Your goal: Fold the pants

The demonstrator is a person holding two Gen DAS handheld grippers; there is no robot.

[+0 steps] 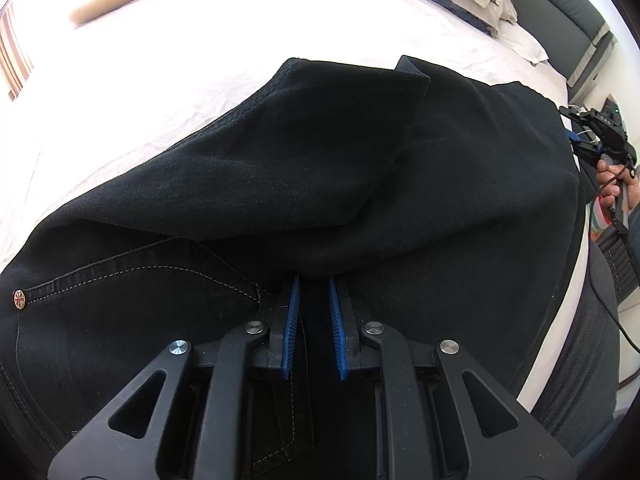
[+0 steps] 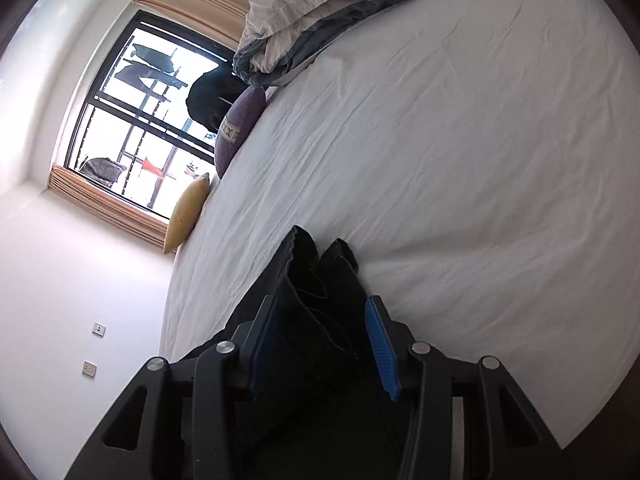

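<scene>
Pants (image 1: 320, 168): hems bunched | left gripper (image 1: 314, 280) pinching fabric | right gripper (image 2: 322, 312) half-wide, contact unclear

One pair of black denim pants (image 1: 320, 168) lies on one bed covered by a white wrinkled sheet (image 1: 224, 60). Two tools are in view: the left black two-finger tool with blue ribbed pads (image 1: 314, 284) and the right one (image 2: 324, 308). Three loose cushions sit along the bed's far edge: one yellow (image 2: 186, 216), one purple (image 2: 240, 128), and one dark one (image 2: 208, 100). One pile of beige and grey bedding (image 2: 304, 4) sits at the head corner. One window (image 2: 136, 116) shows, and two wall sockets (image 2: 94, 348).
</scene>
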